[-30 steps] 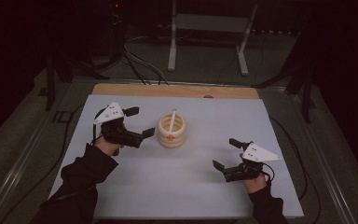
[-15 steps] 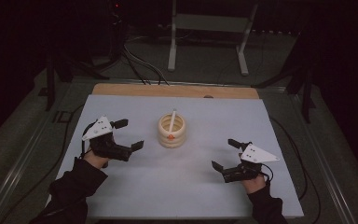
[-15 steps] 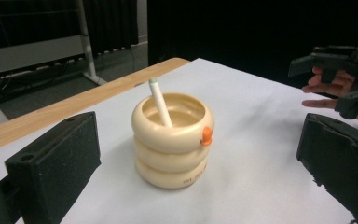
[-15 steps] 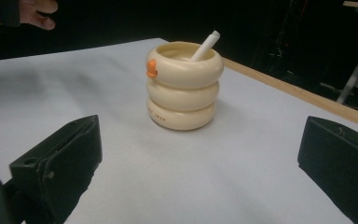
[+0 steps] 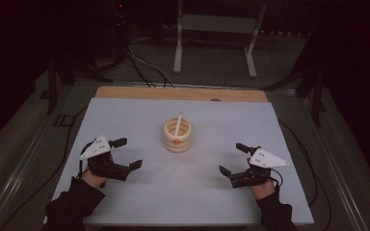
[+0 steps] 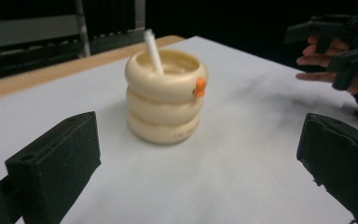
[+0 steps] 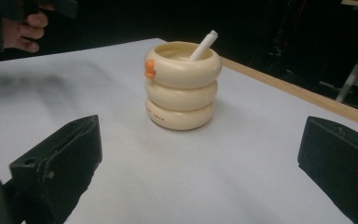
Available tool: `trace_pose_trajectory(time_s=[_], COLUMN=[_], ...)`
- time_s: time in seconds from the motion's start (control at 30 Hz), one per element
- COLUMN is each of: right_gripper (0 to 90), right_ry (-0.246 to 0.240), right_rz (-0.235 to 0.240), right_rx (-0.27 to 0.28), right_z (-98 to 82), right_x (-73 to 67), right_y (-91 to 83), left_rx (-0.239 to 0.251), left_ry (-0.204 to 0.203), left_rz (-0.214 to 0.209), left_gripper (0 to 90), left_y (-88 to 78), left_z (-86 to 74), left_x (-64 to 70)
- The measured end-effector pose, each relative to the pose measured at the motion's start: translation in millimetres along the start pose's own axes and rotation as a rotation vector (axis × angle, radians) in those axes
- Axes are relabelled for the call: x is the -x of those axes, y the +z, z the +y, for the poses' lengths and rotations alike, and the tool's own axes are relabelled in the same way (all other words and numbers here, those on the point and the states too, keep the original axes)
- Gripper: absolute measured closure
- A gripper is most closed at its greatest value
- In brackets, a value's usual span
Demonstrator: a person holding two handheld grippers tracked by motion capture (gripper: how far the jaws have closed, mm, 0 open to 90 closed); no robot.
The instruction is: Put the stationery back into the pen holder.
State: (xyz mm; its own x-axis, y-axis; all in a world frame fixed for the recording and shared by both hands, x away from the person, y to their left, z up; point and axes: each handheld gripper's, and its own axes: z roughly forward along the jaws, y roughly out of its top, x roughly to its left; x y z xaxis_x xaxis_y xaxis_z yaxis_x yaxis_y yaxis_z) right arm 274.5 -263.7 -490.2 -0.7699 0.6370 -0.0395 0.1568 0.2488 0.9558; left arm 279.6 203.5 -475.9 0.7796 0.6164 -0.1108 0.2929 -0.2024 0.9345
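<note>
A cream cup (image 5: pixel 177 135) shaped like three stacked rings stands at the middle of the white table (image 5: pixel 125 115); it has a small orange knob on its side and a white straw (image 5: pixel 178 123) leaning inside. The cup (image 6: pixel 165 95) and its straw (image 6: pixel 152 45) stand ahead in the left gripper view, and the cup (image 7: pixel 182 86) with its straw (image 7: pixel 203 45) in the right gripper view. My left gripper (image 5: pixel 127 154) rests open at the front left, apart from the cup. My right gripper (image 5: pixel 232 159) rests open at the front right, also apart. Both hold nothing.
A wooden strip (image 5: pixel 183 93) edges the table's far side. Beyond it stand a metal stand (image 5: pixel 214 29) and cables (image 5: pixel 144 65) on the dark floor. Cables trail beside the table's left and right edges.
My left gripper has drawn back from beside the cup toward the front left of the table and lowered. The right gripper has stayed in place.
</note>
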Motion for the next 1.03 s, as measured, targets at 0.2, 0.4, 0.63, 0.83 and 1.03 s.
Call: trace_pose_trajectory(time_s=[0.2, 0.4, 0.63, 0.83, 1.03], right_gripper=[0.0, 0.0, 0.0, 0.0, 0.0], right_ry=[-0.003, -0.006, -0.002, -0.003, -0.005], right_rz=[0.003, 0.002, 0.003, 0.009, 0.009], right_rx=[0.001, -0.002, -0.006, -0.011, -0.010], right_z=[-0.1, -0.2, -1.1, -2.1, -2.2], right_x=[-0.6, -1.1, -0.8, -1.3, -1.6], right_y=[0.2, 1.2, 1.5, 3.2, 3.3], left_rx=[-0.015, -0.053, -0.079, -0.091, -0.098], left_ry=[-0.024, -0.035, -0.026, -0.042, -0.038], left_rz=[0.019, 0.025, 0.027, 0.031, 0.031], left_gripper=[0.3, 0.3, 0.3, 0.3, 0.3], left_y=[-5.0, -10.8, -19.5, -25.3, -28.5], left_z=[-15.4, -31.3, -47.1, -56.6, -59.6], left_x=[-1.7, -1.2, 2.1, 2.4, 5.2])
